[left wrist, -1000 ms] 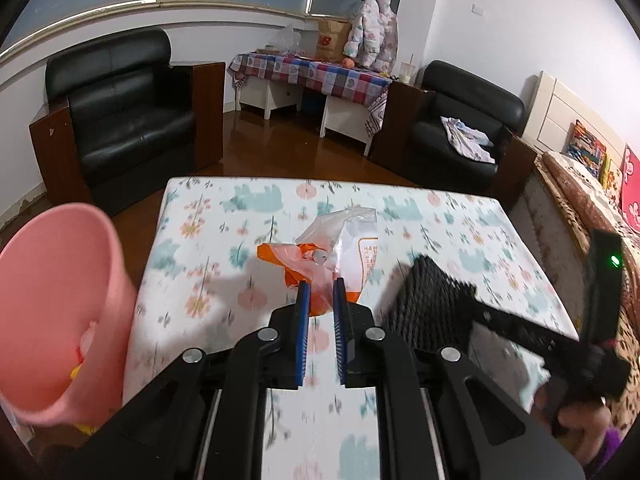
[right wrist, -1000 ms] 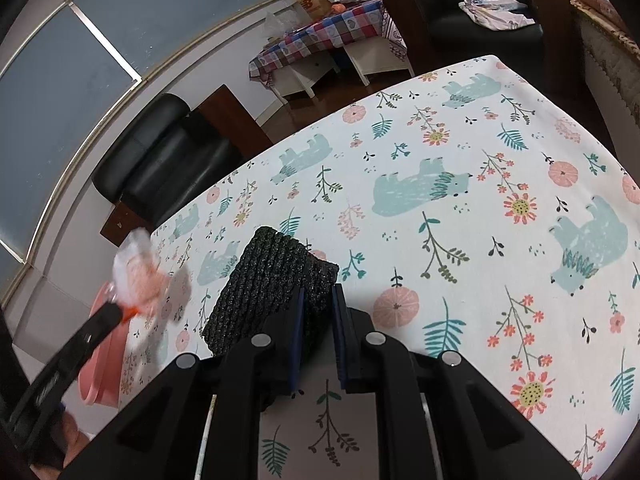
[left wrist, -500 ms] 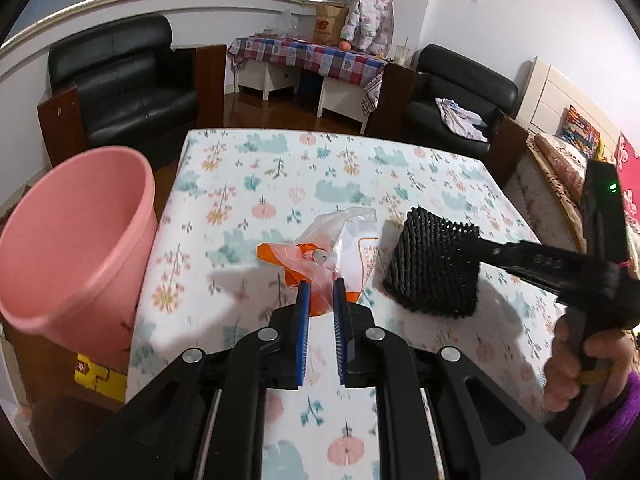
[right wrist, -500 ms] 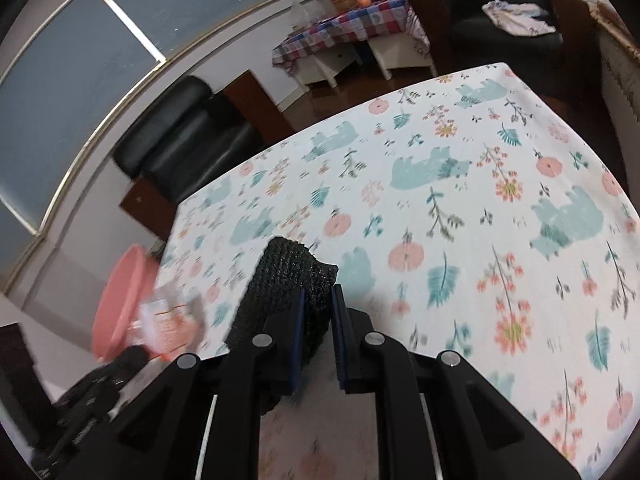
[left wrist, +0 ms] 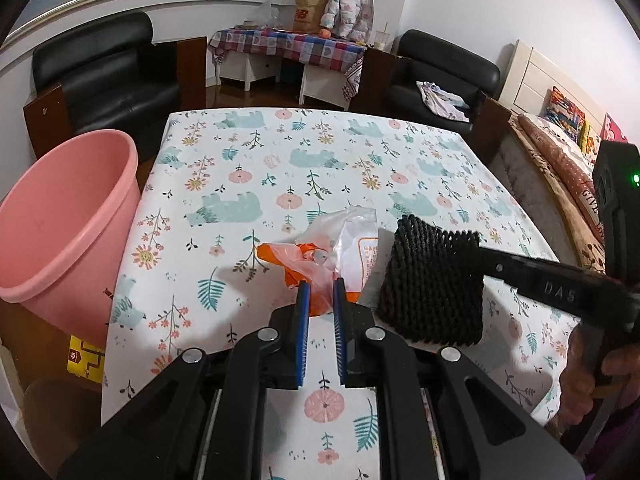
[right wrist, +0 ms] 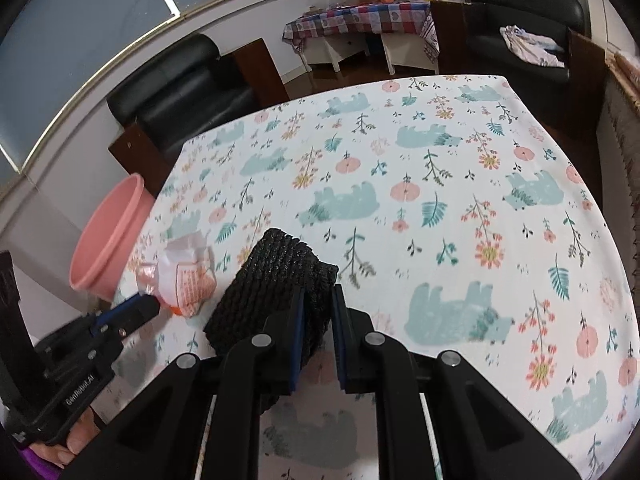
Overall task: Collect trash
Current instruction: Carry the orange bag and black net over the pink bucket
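Wrapper [left wrist: 340,248]: crumpled clear and orange plastic, clamped in the left gripper [left wrist: 319,296], held above the table; orange print on a white panel, too small to read.
Mesh [left wrist: 432,284]: black net foam sleeve, clamped in the right gripper [right wrist: 316,312], just right of the wrapper and above the table.
Left gripper: blue pads closed on the wrapper's orange end; "GenRobot.AI" on its body in the right wrist view.
Right gripper: jaws closed on one end of the mesh; "DAS" readable on its arm, green light on its housing.
Bin [left wrist: 60,232]: pink plastic bucket, upright, beside the table's left edge.
Table [left wrist: 248,184]: white cloth printed with teal bears, flowers and leaves.
Yellow label [left wrist: 86,354]: below the bin, black marks, unreadable.
Box [left wrist: 308,16]: brown carton on the far checked table, red "NB" logo.
Hands: one at each gripper's handle, at the picture edges.
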Available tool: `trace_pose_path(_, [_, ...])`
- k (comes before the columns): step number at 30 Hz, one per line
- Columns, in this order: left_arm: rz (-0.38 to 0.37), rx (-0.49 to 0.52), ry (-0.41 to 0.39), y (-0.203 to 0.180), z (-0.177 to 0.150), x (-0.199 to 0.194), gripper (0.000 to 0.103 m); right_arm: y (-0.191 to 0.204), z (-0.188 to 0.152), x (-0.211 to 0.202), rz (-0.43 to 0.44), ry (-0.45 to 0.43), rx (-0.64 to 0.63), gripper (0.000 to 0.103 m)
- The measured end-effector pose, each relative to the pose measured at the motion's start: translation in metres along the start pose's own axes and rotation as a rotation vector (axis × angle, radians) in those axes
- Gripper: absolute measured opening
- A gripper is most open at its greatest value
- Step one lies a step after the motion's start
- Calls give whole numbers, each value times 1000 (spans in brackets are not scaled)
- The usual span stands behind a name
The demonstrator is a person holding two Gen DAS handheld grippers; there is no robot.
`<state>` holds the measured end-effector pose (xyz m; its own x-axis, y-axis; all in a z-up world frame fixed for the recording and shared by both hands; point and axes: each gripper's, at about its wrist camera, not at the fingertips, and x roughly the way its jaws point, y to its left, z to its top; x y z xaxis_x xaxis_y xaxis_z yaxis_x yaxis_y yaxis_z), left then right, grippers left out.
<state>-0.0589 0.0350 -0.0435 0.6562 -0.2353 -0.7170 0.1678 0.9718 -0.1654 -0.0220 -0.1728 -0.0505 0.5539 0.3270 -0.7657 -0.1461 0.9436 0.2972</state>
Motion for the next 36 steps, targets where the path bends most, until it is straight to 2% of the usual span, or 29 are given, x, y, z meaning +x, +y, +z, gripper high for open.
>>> trace_pose_path(4, [0, -6, -5, 1, -1, -1, 11, 6, -12, 1, -38, -7, -14, 14])
trace_pose_path(9, [3, -23, -4, 5, -2, -1, 11, 7, -19, 2, -61, -8, -13, 24])
trace_pose_path(10, [5, -26, -2, 5, -2, 0, 11, 7, -19, 2, -64, -7, -11, 29])
trace_pose_path(15, [6, -28, 11, 6, -4, 4, 11, 8, -21, 2, -66, -7, -15, 35])
trace_pose_path(19, [5, -26, 13, 6, -5, 4, 11, 13, -23, 3, -57, -6, -32, 44])
trace_pose_path(22, [5, -28, 14, 6, -6, 5, 11, 17, -25, 2, -60, -3, -46, 45])
trace_pose_path(25, [2, -28, 18, 5, -5, 6, 11, 17, -25, 2, -7, 0, -40, 45])
trace_pose_path(32, [-3, -32, 21, 5, -7, 7, 11, 18, -26, -8, 44, -22, -39, 45])
trace_pose_path(36, [-8, -31, 21, 6, -7, 8, 11, 20, -29, -1, 49, 41, -46, 46])
